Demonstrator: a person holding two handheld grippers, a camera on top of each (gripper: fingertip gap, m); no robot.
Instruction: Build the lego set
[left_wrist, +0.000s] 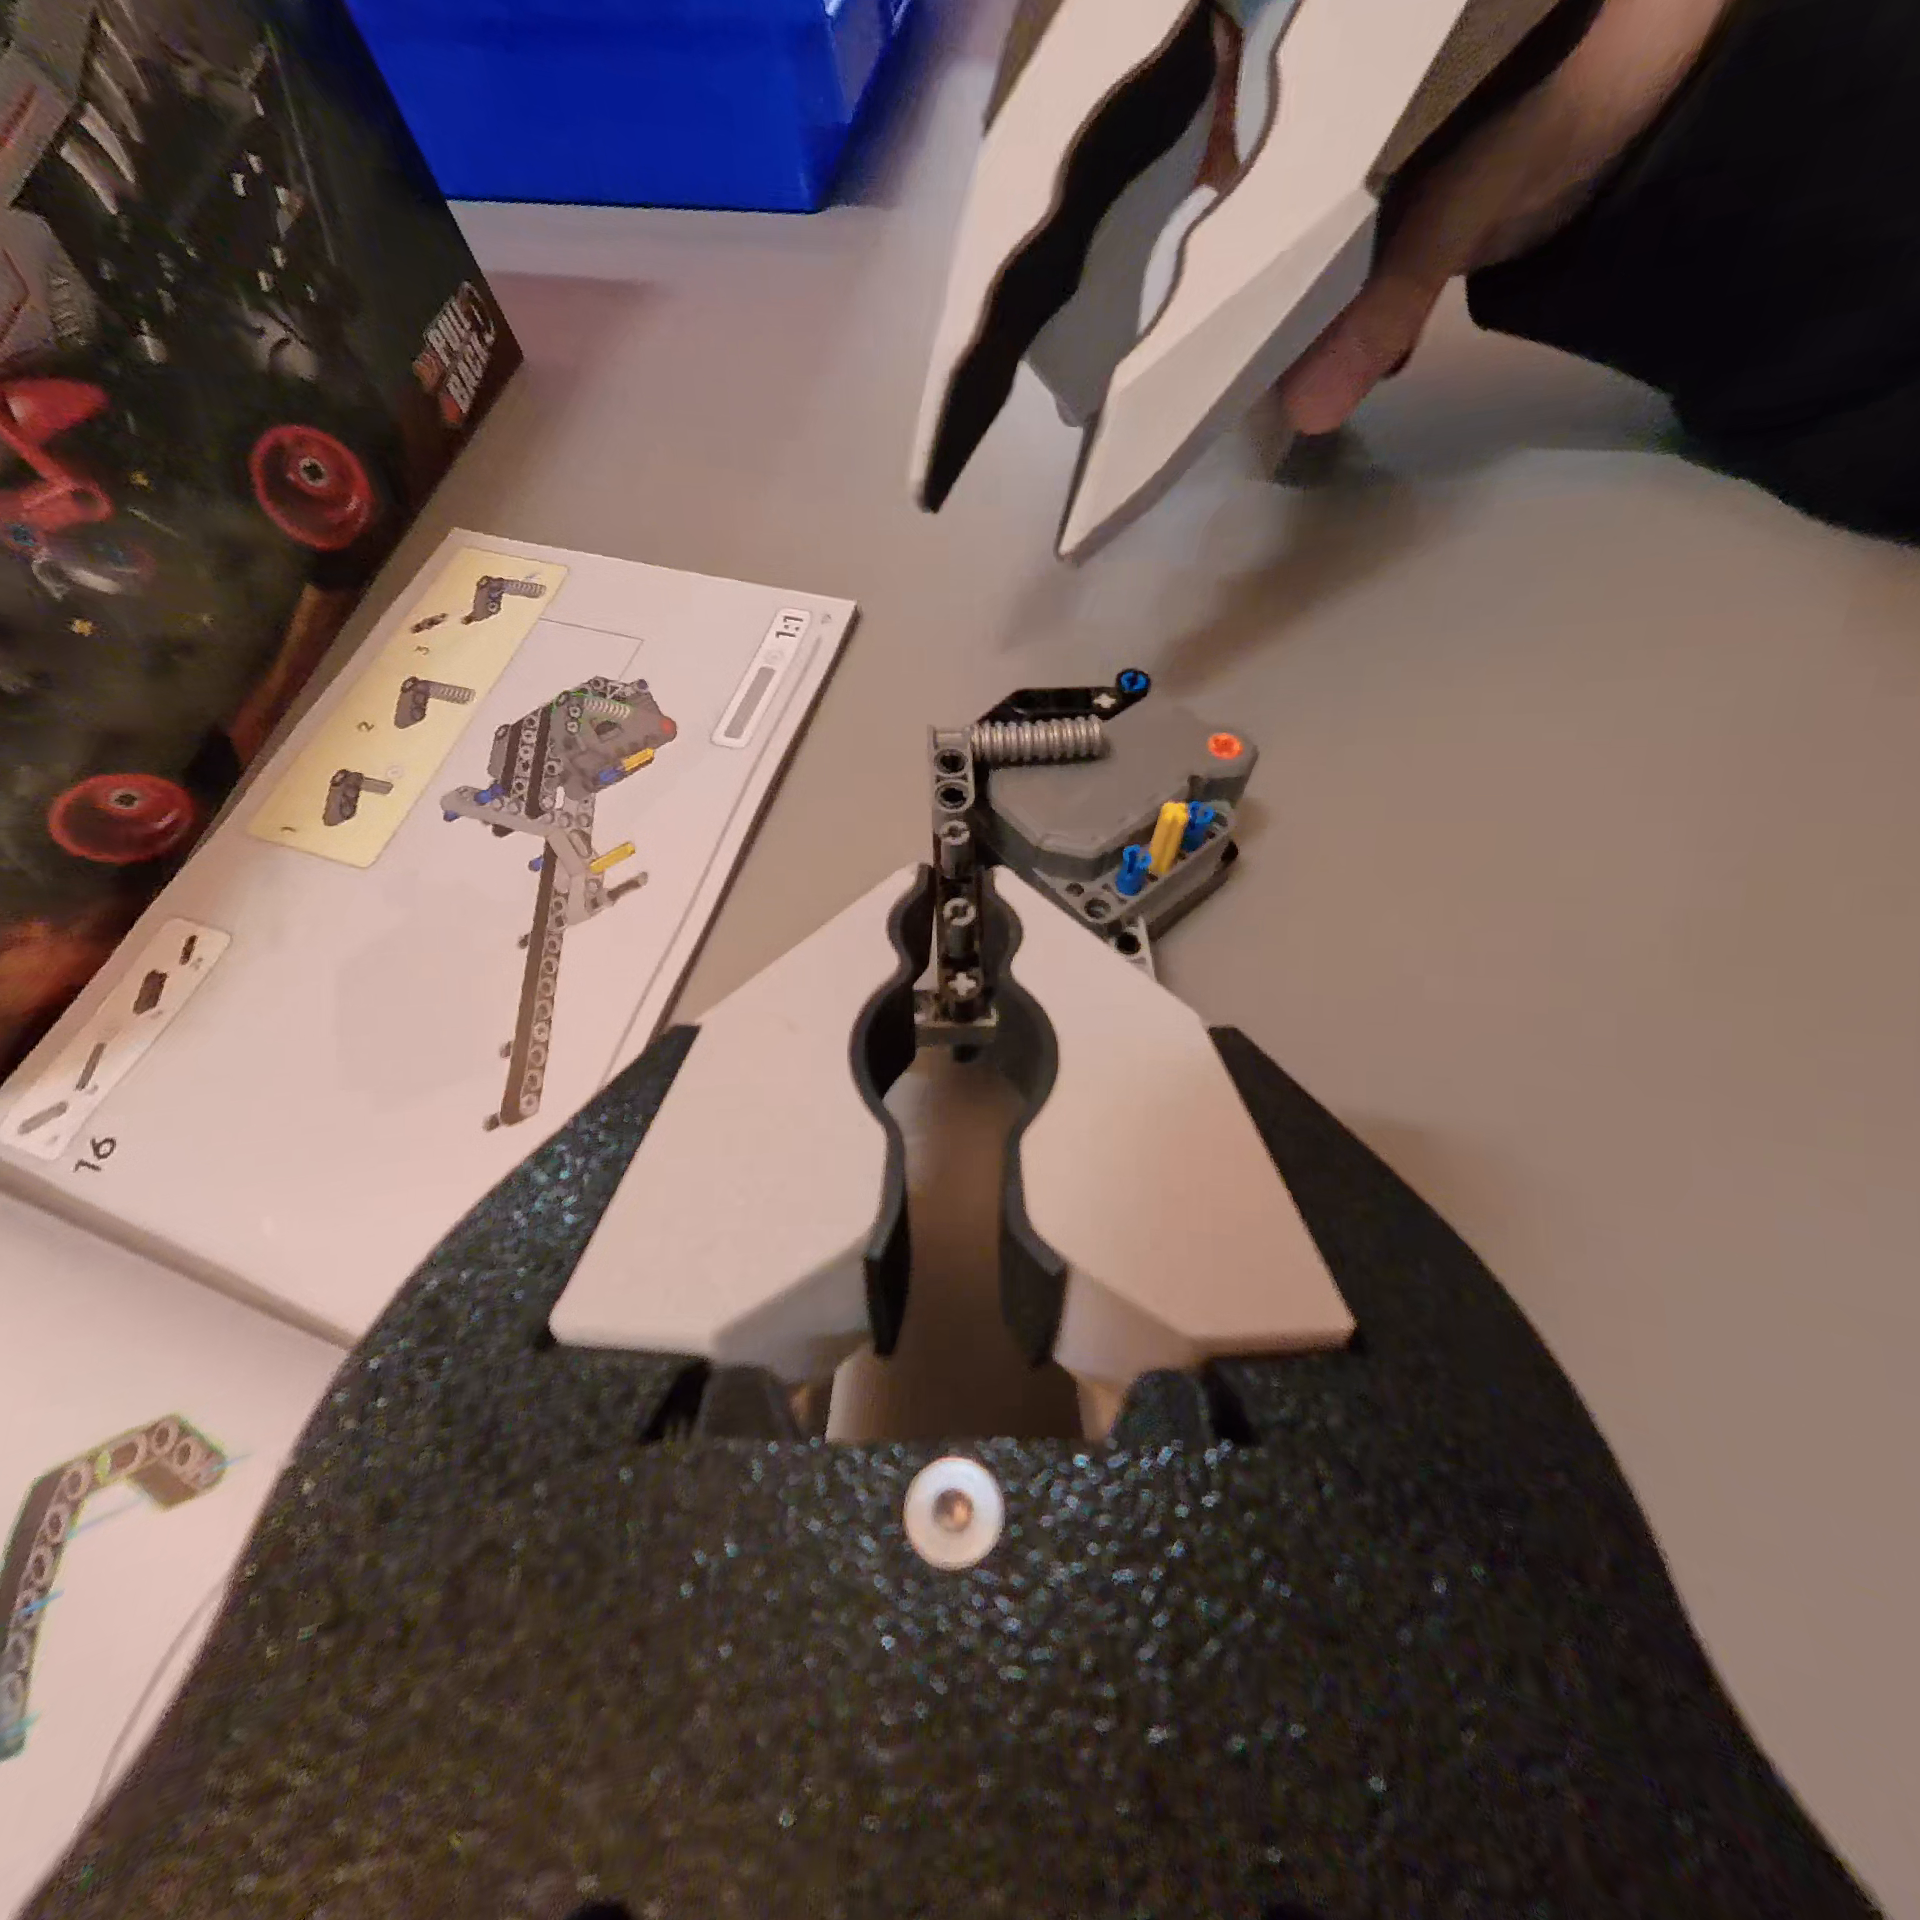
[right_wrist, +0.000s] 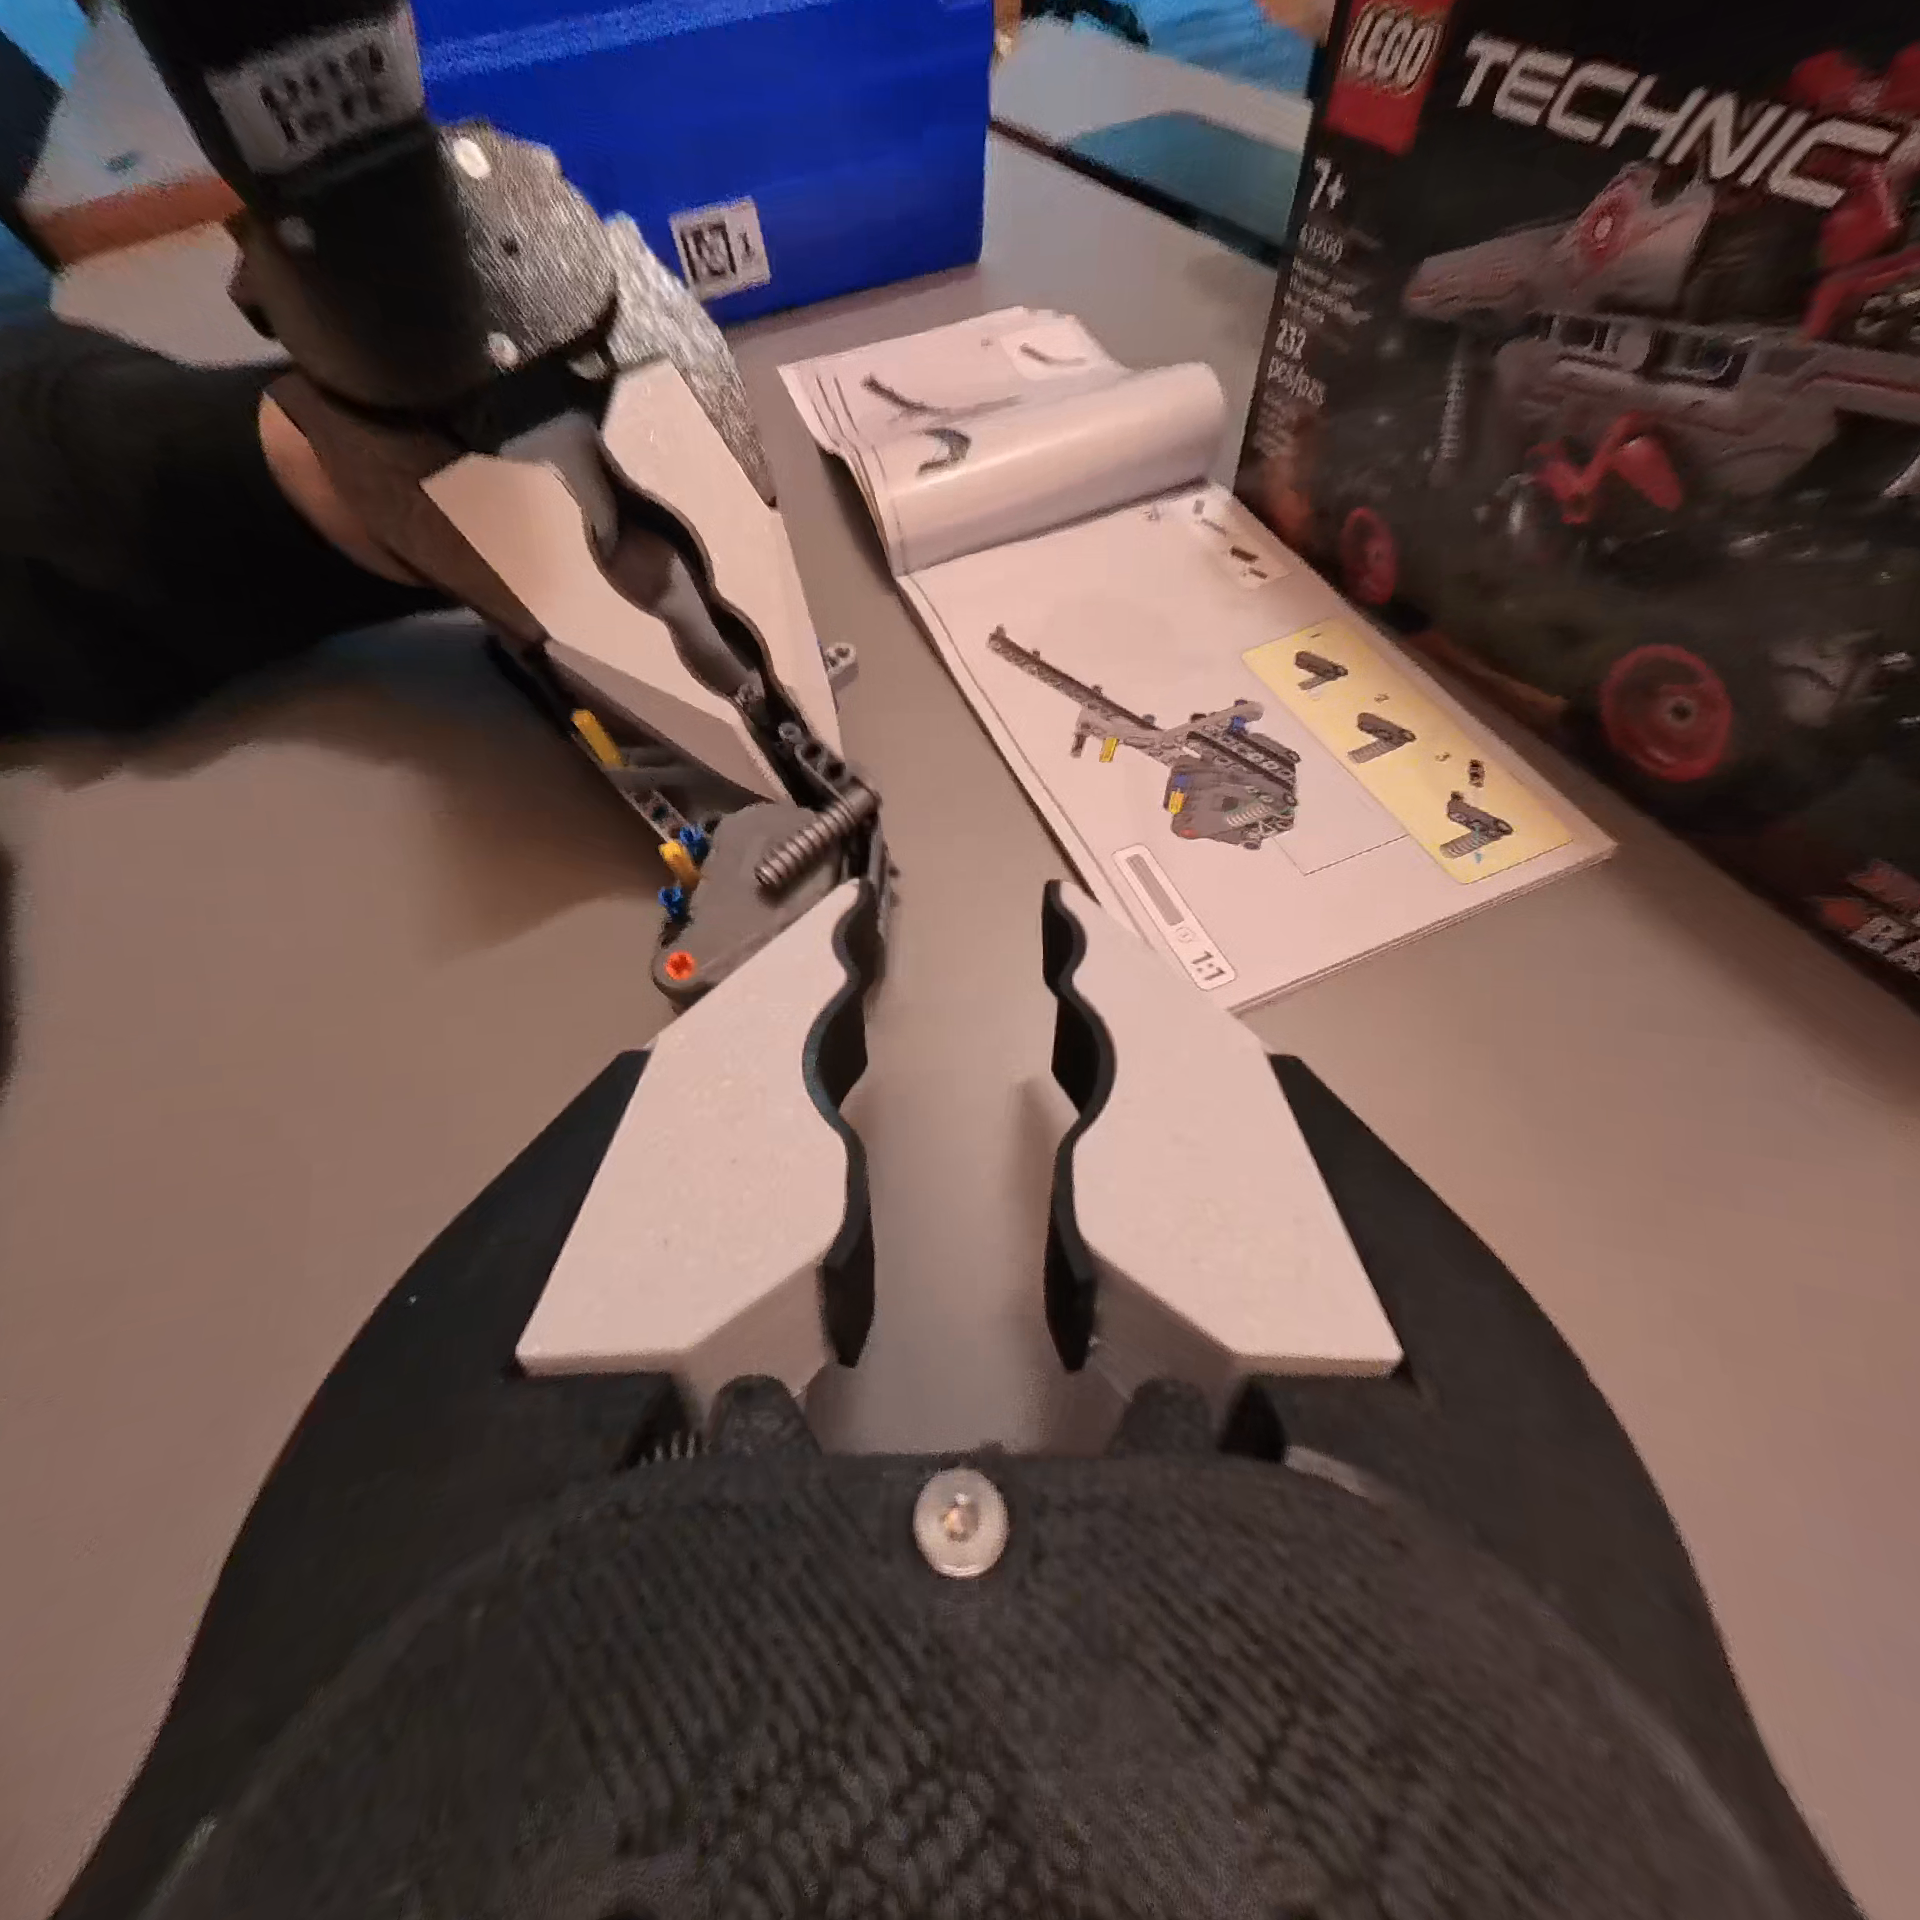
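Observation:
The lego assembly (left_wrist: 1101, 800) lies on the grey table: a dark grey block with a metal spring, blue and yellow pins, an orange dot and a long beam. My left gripper (left_wrist: 958, 883) is shut on the beam end of the assembly. The assembly also shows in the right wrist view (right_wrist: 727, 883), with the left gripper (right_wrist: 800, 769) clamped on it. My right gripper (right_wrist: 956, 904) is open and empty, just right of the assembly above bare table. In the left wrist view the right gripper (left_wrist: 997, 520) hovers beyond the assembly, held by a hand.
An open instruction booklet (left_wrist: 416, 914) lies left of the assembly; it also shows in the right wrist view (right_wrist: 1195, 727). The set's box (right_wrist: 1621, 436) stands beside it. A blue bin (right_wrist: 707, 135) stands at the back of the table. Some 6 centimetres of space lies between my two pairs of fingers.

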